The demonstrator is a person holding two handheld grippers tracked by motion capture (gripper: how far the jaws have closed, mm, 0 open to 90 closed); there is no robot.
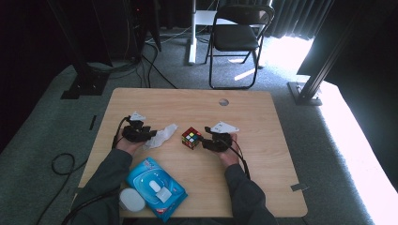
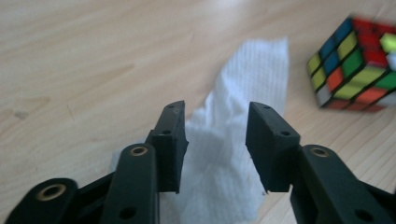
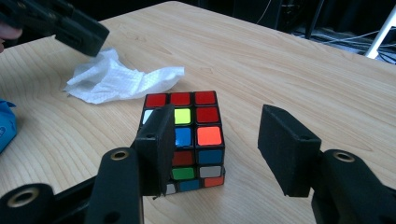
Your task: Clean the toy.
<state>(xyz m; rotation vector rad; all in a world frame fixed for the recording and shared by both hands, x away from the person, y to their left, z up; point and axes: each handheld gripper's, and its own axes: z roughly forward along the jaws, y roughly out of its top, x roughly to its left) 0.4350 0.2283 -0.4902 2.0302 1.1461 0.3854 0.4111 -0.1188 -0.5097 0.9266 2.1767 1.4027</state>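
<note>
A light wooden counter (image 1: 263,117) carries a crumpled white wipe (image 1: 161,136), a colour cube (image 1: 191,138) just beside it, a blue pack of wipes (image 1: 157,187) at the near edge, and what may be a grey roll (image 1: 130,199).

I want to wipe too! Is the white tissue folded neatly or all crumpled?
Crumpled. The white paper wipe lies bunched and wrinkled on the wooden table, with uneven raised edges, not flat.

Dark grey-green sleeves (image 1: 105,171) on both arms. Left gripper (image 1: 152,134) & right gripper (image 1: 204,138): black, blocky fingers (image 3: 287,149), brass-ringed holes, grey 3-cornered plates, black cables.
</note>
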